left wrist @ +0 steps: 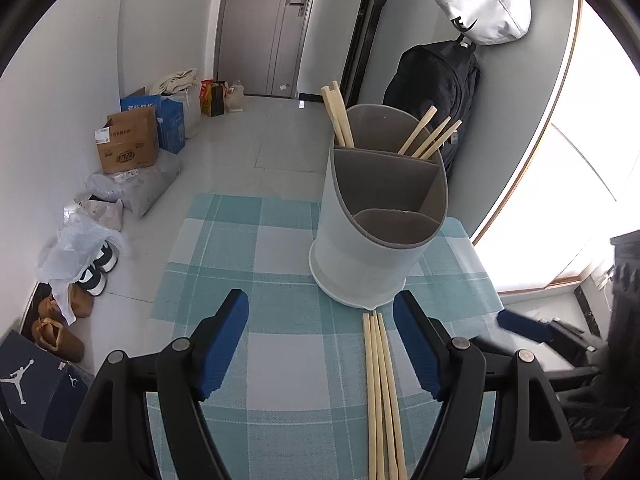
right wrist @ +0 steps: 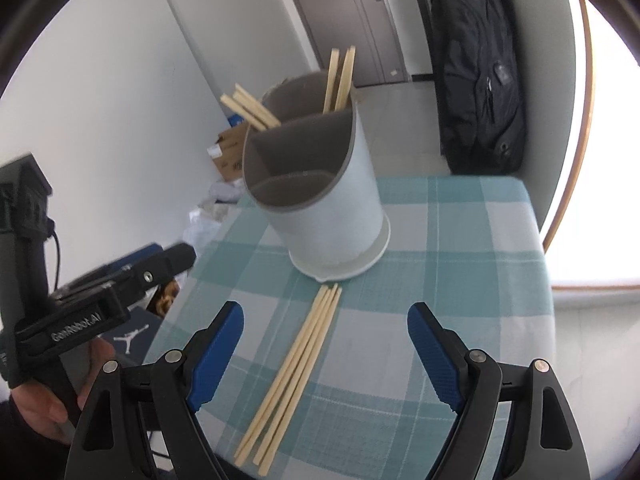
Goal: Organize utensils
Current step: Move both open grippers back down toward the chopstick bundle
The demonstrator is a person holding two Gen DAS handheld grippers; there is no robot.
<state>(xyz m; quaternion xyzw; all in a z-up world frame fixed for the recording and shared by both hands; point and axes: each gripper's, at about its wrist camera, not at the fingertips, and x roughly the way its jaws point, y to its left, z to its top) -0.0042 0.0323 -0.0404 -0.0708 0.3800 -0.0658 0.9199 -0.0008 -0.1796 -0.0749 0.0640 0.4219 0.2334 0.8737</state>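
The table (left wrist: pixel 280 360) carries a checked cloth, with a door (left wrist: pixel 264 28) at twelve o'clock and boxes (left wrist: pixel 128 144) and shoes (left wrist: pixel 96 272) on the floor at nine. A backpack (right wrist: pixel 480 80) hangs at one o'clock beyond the holder (right wrist: pixel 320 200), which stands upright ahead of both my tongs and blocks the far table edge. It has three compartments; chopsticks lean only in the rear one. Four loose chopsticks (right wrist: pixel 292 368) lie together, tips just beside the holder's base. My right tongs (right wrist: pixel 326 352) are spread wide over them, pinching nothing. My left tongs (left wrist: pixel 320 344) are spread too, chopsticks (left wrist: pixel 382 396) near the right finger. Only the right view shows my left hand (right wrist: pixel 40 408).
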